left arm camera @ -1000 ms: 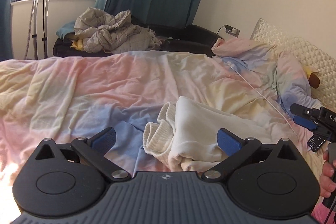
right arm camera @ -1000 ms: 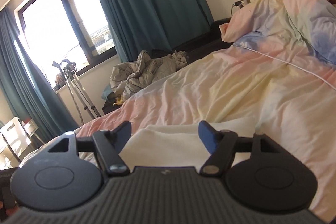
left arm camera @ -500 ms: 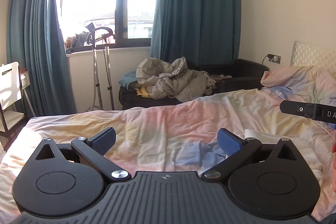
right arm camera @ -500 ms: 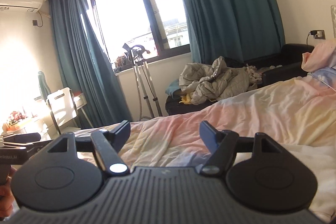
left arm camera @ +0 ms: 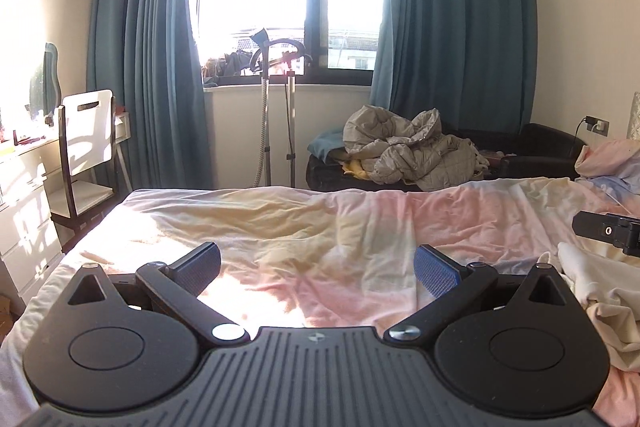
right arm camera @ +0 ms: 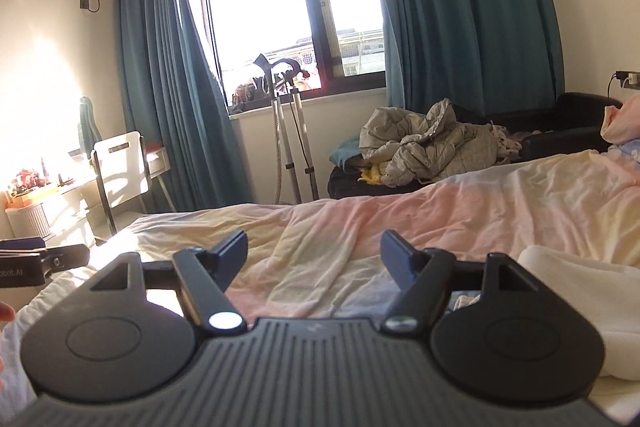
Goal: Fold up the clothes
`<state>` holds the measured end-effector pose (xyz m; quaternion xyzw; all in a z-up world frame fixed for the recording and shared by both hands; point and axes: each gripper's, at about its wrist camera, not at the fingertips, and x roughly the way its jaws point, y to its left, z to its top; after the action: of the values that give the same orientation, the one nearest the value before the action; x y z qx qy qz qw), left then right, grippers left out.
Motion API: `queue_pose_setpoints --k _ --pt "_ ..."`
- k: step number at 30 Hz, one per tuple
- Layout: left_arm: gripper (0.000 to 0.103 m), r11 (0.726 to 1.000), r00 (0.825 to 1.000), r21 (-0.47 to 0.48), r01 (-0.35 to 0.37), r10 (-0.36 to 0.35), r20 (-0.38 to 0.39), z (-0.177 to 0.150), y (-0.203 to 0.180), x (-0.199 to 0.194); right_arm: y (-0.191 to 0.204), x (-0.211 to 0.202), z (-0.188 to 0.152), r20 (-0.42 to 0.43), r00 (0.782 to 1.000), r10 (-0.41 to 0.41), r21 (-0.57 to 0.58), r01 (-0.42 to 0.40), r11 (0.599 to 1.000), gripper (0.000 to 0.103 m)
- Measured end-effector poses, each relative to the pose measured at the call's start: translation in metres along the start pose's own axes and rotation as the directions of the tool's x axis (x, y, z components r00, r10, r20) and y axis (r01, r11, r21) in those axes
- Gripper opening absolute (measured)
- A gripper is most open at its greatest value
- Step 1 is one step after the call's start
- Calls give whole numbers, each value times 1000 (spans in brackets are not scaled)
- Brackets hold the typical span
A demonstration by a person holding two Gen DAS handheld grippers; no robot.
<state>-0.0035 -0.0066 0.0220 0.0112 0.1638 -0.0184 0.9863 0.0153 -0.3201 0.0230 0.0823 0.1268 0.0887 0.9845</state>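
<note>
Left wrist view: my left tongs (left arm camera: 316,265) released, nothing between them, aimed across the bed (left arm camera: 280,227). Cream garment (left arm camera: 592,291) lies low right of them, beside the right tongs' tip.

Right wrist view: my right tongs (right arm camera: 314,255) spread, empty. Garment (right arm camera: 580,275) just right; right hand nearer.

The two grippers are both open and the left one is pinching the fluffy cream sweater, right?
Not quite. Both are open, but the left gripper pinches nothing: the left wrist view shows only the pastel pink and yellow bedcover between its blue pads. The fluffy cream sweater lies off to its right, untouched. The right gripper is empty too.
</note>
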Motion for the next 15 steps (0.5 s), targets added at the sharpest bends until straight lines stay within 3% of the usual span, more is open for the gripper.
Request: queue_pose_setpoints --k 7,15 --pt "103 998 998 17 -55 55 -17 -16 5 19 -3 22 -30 -41 998 -46 -36 44 998 74" --pt "103 999 999 -15 -38 38 -27 -25 6 20 1 32 -44 -85 995 -44 -42 41 998 74"
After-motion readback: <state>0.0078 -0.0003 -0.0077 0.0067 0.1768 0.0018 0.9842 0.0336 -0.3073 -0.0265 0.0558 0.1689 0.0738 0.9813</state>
